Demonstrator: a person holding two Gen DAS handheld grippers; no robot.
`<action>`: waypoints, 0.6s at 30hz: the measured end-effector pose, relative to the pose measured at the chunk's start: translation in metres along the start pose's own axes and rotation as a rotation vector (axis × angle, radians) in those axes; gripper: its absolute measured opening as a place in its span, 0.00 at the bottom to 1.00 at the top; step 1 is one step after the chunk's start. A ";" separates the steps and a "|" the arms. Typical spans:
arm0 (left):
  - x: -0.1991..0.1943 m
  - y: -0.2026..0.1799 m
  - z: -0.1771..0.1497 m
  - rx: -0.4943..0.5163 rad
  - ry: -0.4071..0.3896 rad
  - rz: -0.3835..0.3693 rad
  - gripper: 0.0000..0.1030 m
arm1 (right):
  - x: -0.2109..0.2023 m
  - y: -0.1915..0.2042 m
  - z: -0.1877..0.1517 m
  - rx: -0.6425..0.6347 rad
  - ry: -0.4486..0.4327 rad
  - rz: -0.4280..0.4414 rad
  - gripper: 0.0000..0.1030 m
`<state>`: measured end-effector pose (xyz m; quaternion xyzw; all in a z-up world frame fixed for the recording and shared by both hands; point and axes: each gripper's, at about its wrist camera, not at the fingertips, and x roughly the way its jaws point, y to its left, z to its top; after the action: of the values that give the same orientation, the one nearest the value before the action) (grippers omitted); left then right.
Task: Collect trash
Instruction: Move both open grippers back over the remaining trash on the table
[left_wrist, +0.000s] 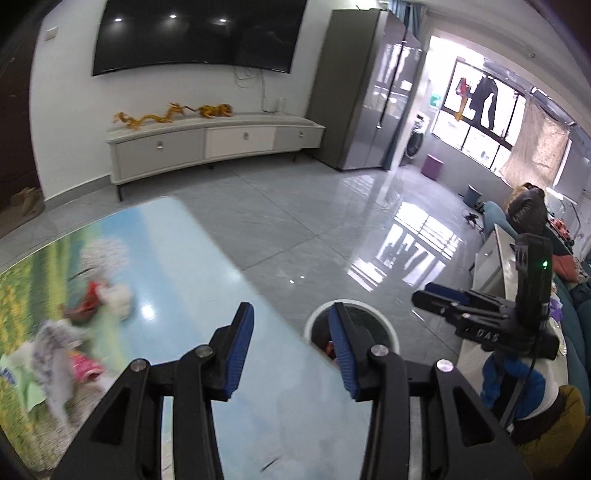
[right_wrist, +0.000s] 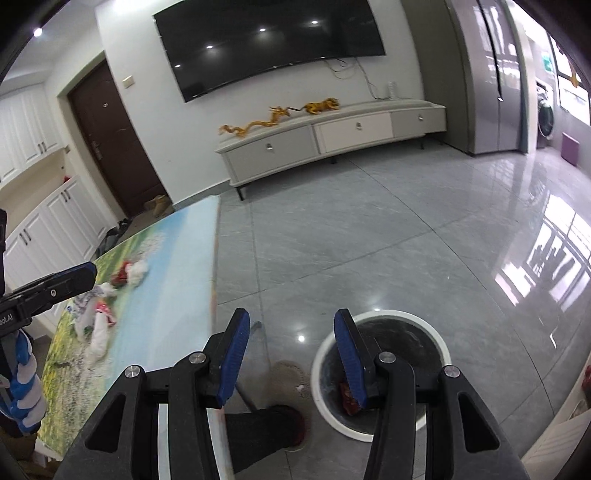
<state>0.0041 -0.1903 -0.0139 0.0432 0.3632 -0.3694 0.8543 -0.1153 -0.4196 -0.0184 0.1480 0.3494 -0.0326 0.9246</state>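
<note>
Trash (left_wrist: 70, 350) lies in crumpled red, white and pink scraps on the desk (left_wrist: 192, 266), ahead and left of the left tool (left_wrist: 291, 347), which gapes wide with nothing between its blue pads. Right of it, the right tool (right_wrist: 291, 354) is equally open and empty, with the white bin (right_wrist: 380, 373) on the floor below its right finger, red scraps inside. Judging by this, a drop looks finished, so the next move calls for reaching leftward to close on another scrap.

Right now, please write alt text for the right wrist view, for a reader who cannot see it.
Open, empty right tongs hover above a white trash bin on the grey tile floor, with a red scrap already inside. To the left, crumpled wrappers and tissues lie on a landscape-printed table, and the left tongs reach in from the edge.
</note>
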 end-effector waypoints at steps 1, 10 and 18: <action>-0.009 0.011 -0.006 -0.013 -0.007 0.014 0.39 | 0.000 0.006 0.001 -0.007 -0.002 0.011 0.44; -0.057 0.075 -0.052 -0.157 -0.044 0.120 0.39 | 0.005 0.037 -0.007 -0.028 0.018 0.060 0.44; -0.080 0.097 -0.060 -0.203 -0.086 0.185 0.39 | -0.003 0.050 -0.005 -0.053 -0.006 0.075 0.44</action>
<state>-0.0039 -0.0512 -0.0246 -0.0258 0.3560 -0.2518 0.8995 -0.1128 -0.3704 -0.0077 0.1365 0.3416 0.0111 0.9298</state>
